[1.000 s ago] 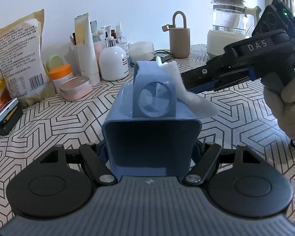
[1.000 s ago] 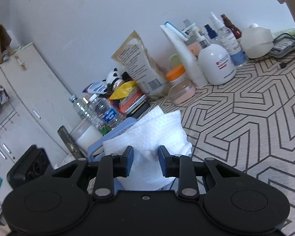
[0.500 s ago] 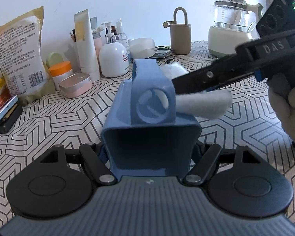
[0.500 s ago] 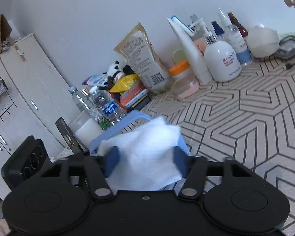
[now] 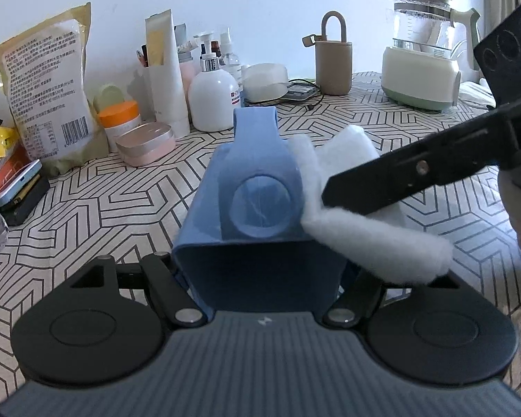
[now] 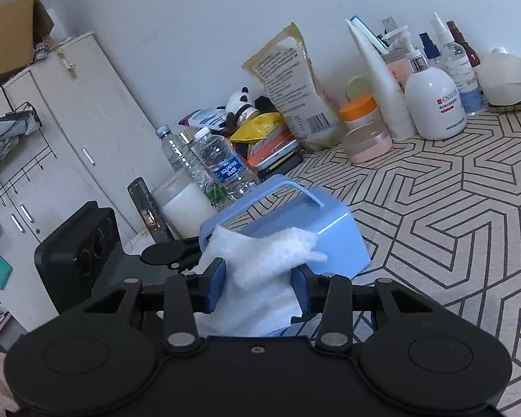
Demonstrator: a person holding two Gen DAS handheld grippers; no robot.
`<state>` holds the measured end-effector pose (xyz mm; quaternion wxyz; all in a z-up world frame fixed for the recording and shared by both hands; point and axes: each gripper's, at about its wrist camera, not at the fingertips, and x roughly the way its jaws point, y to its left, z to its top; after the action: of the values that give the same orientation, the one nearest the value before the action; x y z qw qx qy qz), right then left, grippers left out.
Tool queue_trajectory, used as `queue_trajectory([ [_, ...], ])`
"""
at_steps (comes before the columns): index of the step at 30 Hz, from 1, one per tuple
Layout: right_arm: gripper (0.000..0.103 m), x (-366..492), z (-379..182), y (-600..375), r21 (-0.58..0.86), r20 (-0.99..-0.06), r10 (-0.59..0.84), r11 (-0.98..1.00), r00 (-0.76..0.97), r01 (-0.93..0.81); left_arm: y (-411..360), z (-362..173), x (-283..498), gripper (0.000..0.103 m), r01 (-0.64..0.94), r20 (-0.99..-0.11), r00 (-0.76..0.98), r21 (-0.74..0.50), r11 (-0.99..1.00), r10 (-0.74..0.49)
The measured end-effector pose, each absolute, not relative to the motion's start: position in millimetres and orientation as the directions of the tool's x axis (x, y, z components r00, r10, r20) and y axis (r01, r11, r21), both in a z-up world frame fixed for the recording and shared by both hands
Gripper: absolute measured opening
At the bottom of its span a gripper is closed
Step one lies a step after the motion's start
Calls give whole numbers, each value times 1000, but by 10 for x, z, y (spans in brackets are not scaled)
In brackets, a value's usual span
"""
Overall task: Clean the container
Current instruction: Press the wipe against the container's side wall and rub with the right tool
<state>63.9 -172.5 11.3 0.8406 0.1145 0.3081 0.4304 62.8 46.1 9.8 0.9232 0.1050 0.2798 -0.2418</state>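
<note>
1. Midway through the wipe, we hold the blue container (image 5: 260, 229) tipped on its side above the patterned counter (image 5: 87, 208), its handle pointing away toward the clutter at the wall.

2. Our left hand-held gripper (image 5: 260, 288) is clamped on the container's body, one jaw against each side wall, as tightly as this wide box allows.

3. Our right hand-held gripper (image 6: 257, 288) carries the white cloth (image 6: 260, 271). Its jaws have just narrowed a little, and the wad bulges out between and past them, so we read it as gripped on the cloth rather than loose.

4. Seen from the left wrist, the cloth (image 5: 364, 236) lies against the container's right-hand flank, just beside the round window in its upper face, with the right gripper's black finger laid across it.

5. Seen from the right wrist, the same cloth is draped over the near edge of the container (image 6: 316, 232).

6. What looks done: both tools are engaged and the cloth is touching the outer wall. No dirt or wet streak shows on the blue plastic, so we cannot tell how much surface is already cleaned.

7. What looks left, in our judgement: the far sides, the handle and the inside, none of which the cloth touches now, and then setting the container down on the counter.

8. Bottles, jars, a kettle (image 5: 420, 52) and a snack bag stand well apart from the work.
</note>
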Motion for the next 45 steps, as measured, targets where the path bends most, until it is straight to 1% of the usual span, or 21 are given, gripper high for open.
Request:
queue_trajectory([
  [4, 47, 643, 106, -1745, 464, -416, 791, 608, 448, -644, 403, 101, 568, 73, 497, -556, 750, 115, 860, -359],
  [14, 47, 642, 102, -1751, 463, -412, 781, 623, 469, -631, 397, 108, 563, 73, 502, -557, 748, 119, 857, -361],
  [26, 50, 751, 55, -1866, 512, -400, 757, 652, 517, -559, 386, 113, 525, 73, 518, -557, 741, 119, 847, -375],
  [35, 51, 596, 97, -1720, 446, -406, 773, 634, 488, -633, 430, 111, 571, 73, 504, -563, 737, 85, 860, -376],
  [39, 51, 634, 86, -1747, 462, -405, 774, 633, 487, -621, 408, 110, 557, 73, 504, -560, 742, 102, 857, -369],
  [45, 51, 626, 95, -1755, 449, -406, 762, 647, 505, -616, 403, 114, 554, 73, 506, -559, 742, 108, 856, -368],
])
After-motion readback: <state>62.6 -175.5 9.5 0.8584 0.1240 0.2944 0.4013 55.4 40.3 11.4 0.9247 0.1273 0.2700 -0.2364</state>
